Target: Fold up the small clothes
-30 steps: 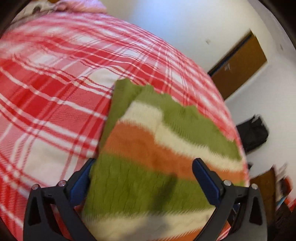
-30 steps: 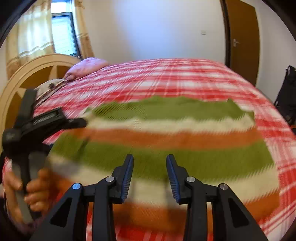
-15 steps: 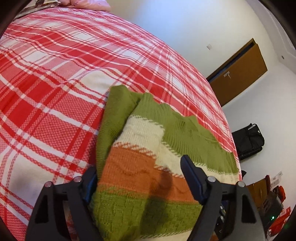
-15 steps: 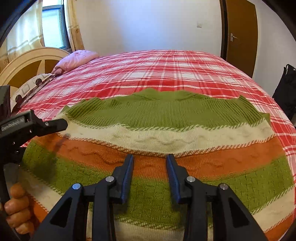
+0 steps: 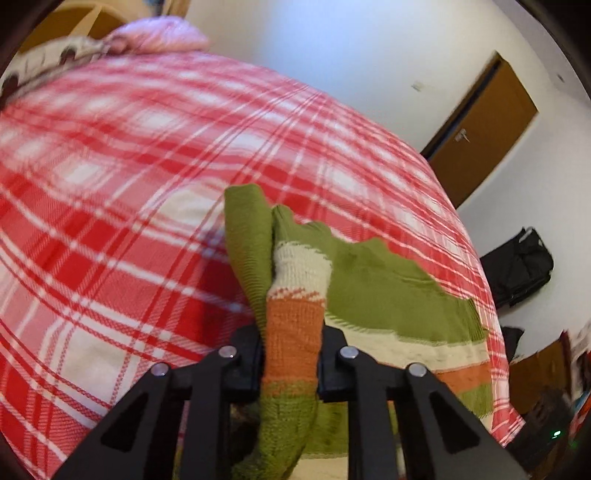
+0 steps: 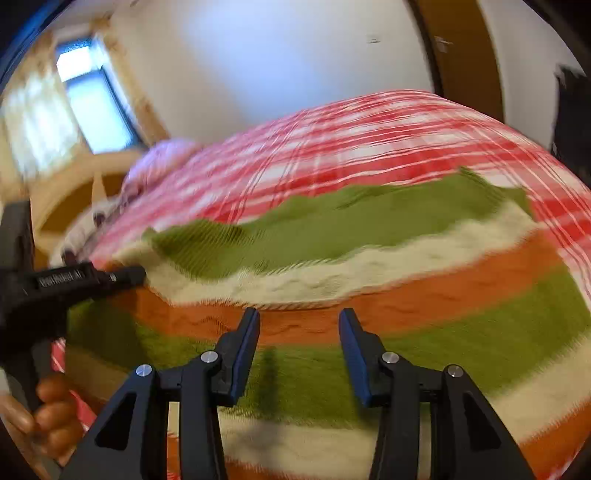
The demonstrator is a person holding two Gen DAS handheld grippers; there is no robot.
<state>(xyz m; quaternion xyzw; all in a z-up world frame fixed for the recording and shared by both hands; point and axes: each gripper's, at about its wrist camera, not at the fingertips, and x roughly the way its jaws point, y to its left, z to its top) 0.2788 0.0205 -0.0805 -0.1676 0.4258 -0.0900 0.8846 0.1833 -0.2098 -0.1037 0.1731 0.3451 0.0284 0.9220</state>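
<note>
A knitted sweater (image 6: 369, 236) in green, cream and orange stripes lies spread on the red plaid bed (image 6: 369, 133). In the left wrist view my left gripper (image 5: 291, 365) is closing on the sweater's (image 5: 380, 291) bunched left edge, with the fold pinched between its pads and lifted off the cover. From the right wrist view, that left gripper (image 6: 122, 275) shows at the sweater's left side, held by a hand (image 6: 48, 410). My right gripper (image 6: 299, 347) hovers over the orange and green stripes near the middle; its jaws are opening with nothing between them.
The plaid bed cover (image 5: 110, 184) stretches away to the left and back. A pink pillow (image 5: 162, 33) and a wooden headboard (image 6: 62, 192) lie at the far end. A brown door (image 5: 480, 129) and a black bag (image 5: 517, 266) stand to the right of the bed.
My left gripper has closed from wide open onto the sweater's left edge and lifted it into a narrow fold. The right gripper's jaws have widened and it has rolled over the sweater.
</note>
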